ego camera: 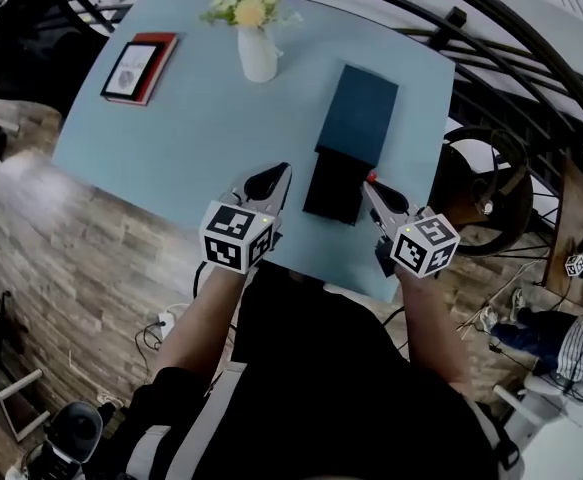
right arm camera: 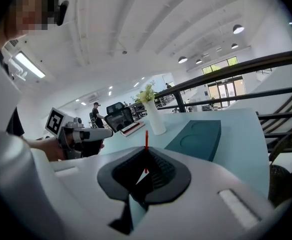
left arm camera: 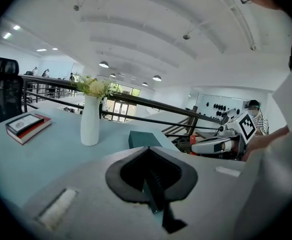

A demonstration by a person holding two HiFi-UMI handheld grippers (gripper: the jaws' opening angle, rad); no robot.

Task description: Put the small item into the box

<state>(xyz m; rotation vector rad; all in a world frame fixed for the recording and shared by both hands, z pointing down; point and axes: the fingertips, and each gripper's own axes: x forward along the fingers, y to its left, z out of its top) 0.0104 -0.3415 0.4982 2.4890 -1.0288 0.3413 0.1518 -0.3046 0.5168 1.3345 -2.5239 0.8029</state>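
A dark open box (ego camera: 333, 188) lies near the table's front edge, with its teal lid (ego camera: 358, 108) just behind it. My right gripper (ego camera: 371, 186) hovers at the box's right side, shut on a small thin red item (ego camera: 372, 177). In the right gripper view the red item (right arm camera: 146, 139) sticks up from the closed jaws of the right gripper (right arm camera: 146, 153), with the teal lid (right arm camera: 198, 138) beyond. My left gripper (ego camera: 281, 173) is at the box's left side, shut with nothing in it. The left gripper (left arm camera: 148, 153) faces the lid (left arm camera: 143, 138).
A white vase (ego camera: 257, 53) of flowers stands at the back middle of the light blue table (ego camera: 191, 118). A red-edged book (ego camera: 139, 67) lies at the back left. A black railing (ego camera: 511, 58) curves past the table's right side; wooden floor lies below.
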